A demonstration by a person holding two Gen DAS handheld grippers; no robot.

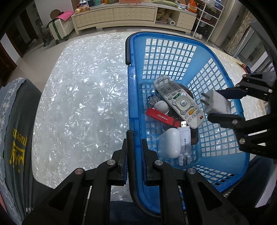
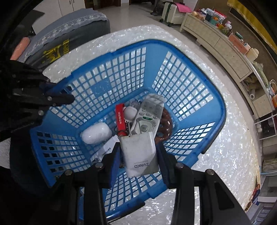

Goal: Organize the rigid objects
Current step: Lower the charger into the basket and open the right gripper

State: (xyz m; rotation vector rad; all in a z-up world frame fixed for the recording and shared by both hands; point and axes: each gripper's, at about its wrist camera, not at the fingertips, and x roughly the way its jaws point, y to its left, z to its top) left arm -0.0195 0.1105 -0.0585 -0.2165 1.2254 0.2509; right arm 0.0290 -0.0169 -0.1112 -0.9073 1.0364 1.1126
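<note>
A blue plastic basket (image 1: pixel 223 143) (image 2: pixel 193 57) stands on the pearly white table. In it lie a grey remote (image 1: pixel 180 102) (image 2: pixel 148 112), a white earbud case (image 1: pixel 169 143) (image 2: pixel 97 132), a white USB stick (image 1: pixel 185 138) (image 2: pixel 107 148), a red strap (image 1: pixel 161 117) (image 2: pixel 120 119) and a small white ball figure (image 1: pixel 161 106) (image 2: pixel 129 112). My right gripper (image 2: pixel 138 155) (image 1: pixel 214 103) is shut on a white wall charger (image 2: pixel 139 154) (image 1: pixel 217 102), held above the basket's inside. My left gripper (image 1: pixel 134 145) (image 2: pixel 57 95) is shut on the basket's black handle (image 1: pixel 131 164) at the near rim.
A dark chair with a grey lace cover (image 1: pixel 15 131) (image 2: pixel 69 32) stands beside the table (image 1: pixel 83 90). A cream low cabinet (image 1: pixel 121 15) (image 2: pixel 216 39) and a white suitcase (image 1: pixel 60 27) stand across the floor. Scissors (image 1: pixel 245 66) lie at the table's far right edge.
</note>
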